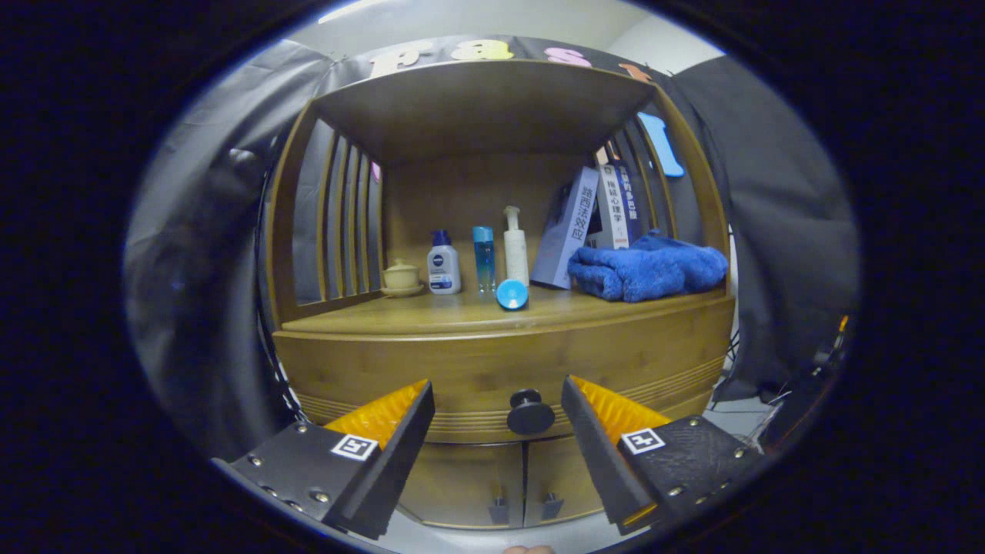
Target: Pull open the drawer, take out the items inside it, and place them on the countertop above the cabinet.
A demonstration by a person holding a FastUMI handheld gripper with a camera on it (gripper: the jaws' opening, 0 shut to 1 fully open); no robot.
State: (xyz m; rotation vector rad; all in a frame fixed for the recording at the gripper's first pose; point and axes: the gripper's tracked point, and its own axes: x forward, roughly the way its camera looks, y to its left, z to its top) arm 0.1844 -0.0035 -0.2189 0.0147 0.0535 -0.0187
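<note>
The drawer (500,373) sits flush and shut below the countertop (431,317), its knob (530,414) at twelve o'clock between my gripper's (498,431) wide-open, empty fingers; any pull, I judge, wants both fingers squarely around that knob, drawn straight.

Materials: wooden cabinet (492,362), smooth satin grain; drawer (500,385) closed.
Drawer knob (529,414) dark, matt. Blue towel (648,269), right of centre, fluffy terry cloth. Pump bottle (515,248) glossy plastic. Books (592,219) matt paper. Gripper (498,412) spread wide, ribbed pads (381,415).
</note>
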